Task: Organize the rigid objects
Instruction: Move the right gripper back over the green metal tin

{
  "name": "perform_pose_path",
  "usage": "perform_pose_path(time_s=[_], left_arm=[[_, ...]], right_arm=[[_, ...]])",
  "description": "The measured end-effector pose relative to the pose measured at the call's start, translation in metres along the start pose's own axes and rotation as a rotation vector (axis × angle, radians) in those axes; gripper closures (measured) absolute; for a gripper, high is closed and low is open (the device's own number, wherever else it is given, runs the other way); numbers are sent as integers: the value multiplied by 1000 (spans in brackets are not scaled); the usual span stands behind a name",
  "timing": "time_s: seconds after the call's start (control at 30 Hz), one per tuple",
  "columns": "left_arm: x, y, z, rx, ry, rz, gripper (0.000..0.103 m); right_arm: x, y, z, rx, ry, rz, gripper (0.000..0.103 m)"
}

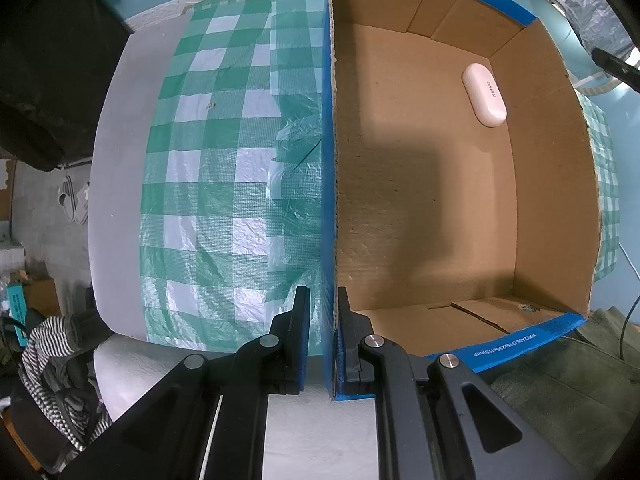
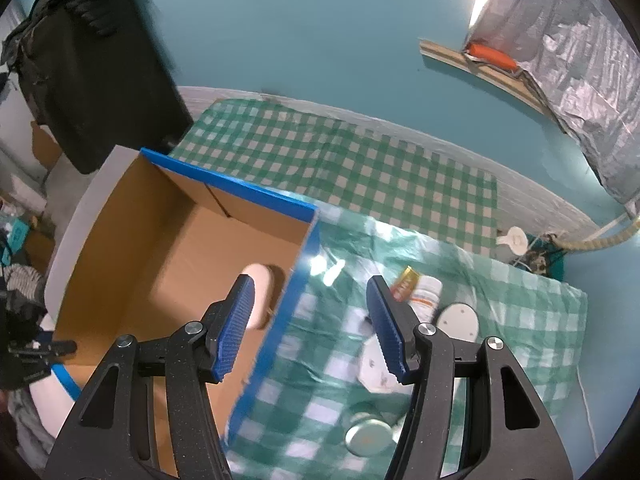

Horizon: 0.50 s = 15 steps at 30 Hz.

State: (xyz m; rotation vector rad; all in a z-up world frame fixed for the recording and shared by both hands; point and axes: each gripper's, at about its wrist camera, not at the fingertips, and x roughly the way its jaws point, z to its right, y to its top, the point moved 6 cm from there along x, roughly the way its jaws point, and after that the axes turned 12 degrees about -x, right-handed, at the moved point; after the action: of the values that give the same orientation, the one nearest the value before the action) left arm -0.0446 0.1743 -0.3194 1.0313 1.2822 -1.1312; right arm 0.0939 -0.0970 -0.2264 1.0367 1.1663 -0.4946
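- Done so far, as I judge it: one white case lies on the floor of the cardboard box, in its far right corner; nothing else is inside
- Left gripper is clamped on the box's left wall, steadying it
- Right gripper hangs over the box's right wall, jaws apart and empty
- Left to do: a small bottle, a round white disc, a metal lid and other small items wait on the checked cloth, right of the box

One cardboard box, one white case, two bottles, one tin.
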Motion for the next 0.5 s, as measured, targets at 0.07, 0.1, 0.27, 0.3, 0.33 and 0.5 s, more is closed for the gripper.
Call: perform_pose_path(time_s=[0.07, 0.1, 0.27, 0.3, 0.33, 0.5], left_arm=[[0, 0, 0, 0, 2, -1, 92], [0, 0, 0, 0, 2, -1, 92], [0, 0, 1, 4, 4, -4, 92], [1, 0, 1, 4, 4, -3, 92], [1, 0, 1, 3, 5, -3, 92], [1, -1, 3, 7, 8, -4, 92]], right_arm=[[-3, -6, 3, 5, -10, -2, 44], [-4, -10, 5, 8, -13, -5, 44], [-5, -30, 12, 33, -25, -30, 44], [-5, -35, 14, 38, -27, -37, 44], [-5, -39, 16, 42, -29, -43, 44], [-2, -64, 23, 77, -30, -84, 44]])
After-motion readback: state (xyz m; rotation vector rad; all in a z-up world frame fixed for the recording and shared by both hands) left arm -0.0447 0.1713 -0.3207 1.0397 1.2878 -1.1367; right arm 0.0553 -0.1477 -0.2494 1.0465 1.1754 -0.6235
